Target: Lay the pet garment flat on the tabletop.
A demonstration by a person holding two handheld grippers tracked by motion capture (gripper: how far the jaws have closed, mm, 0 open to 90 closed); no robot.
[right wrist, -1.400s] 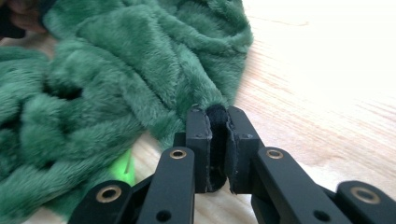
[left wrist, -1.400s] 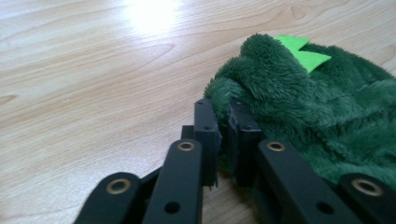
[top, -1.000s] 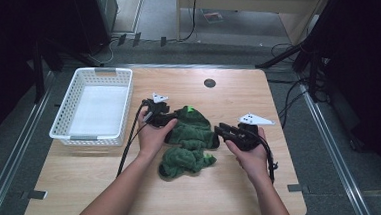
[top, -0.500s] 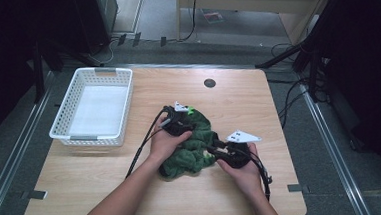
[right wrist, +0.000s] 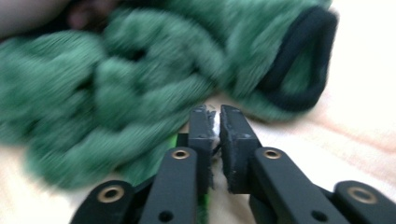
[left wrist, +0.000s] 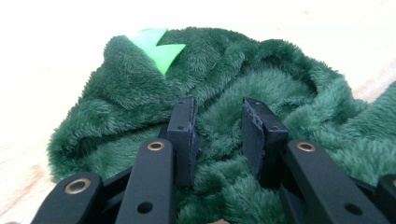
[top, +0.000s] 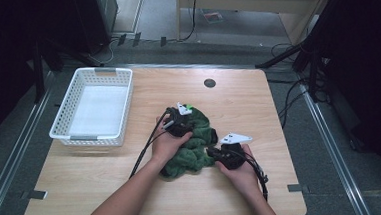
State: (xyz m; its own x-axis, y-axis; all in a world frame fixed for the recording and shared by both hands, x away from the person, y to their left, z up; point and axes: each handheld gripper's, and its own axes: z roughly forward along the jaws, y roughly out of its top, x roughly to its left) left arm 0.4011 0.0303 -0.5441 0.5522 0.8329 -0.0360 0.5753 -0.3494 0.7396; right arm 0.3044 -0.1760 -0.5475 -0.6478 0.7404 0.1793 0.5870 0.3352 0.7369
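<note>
A dark green plush garment (top: 199, 148) lies bunched on the wooden table (top: 243, 109); a bright green felt spike (left wrist: 156, 46) sticks out of it and a black-trimmed opening (right wrist: 299, 60) shows at one end. My left gripper (top: 183, 127) rests on its far side. Its jaws have just been closing, and its pads (left wrist: 184, 130) now press a fold of the plush (left wrist: 219, 126) between them. My right gripper (top: 214, 152) sits at the garment's near right edge. Its jaws (right wrist: 212, 119) have just closed almost together, with a thin bit of green caught between them.
A white slatted basket (top: 64, 117) stands at the table's left, with a white sheet in it. A round black hole (top: 209, 83) marks the far middle of the tabletop. Cables trail from both grippers toward the near edge. Dark stands and floor cables surround the table.
Both hands have come down onto the garment. The left gripper shifted right onto its top, and the right gripper moved nearer and left to its edge, then closed.
</note>
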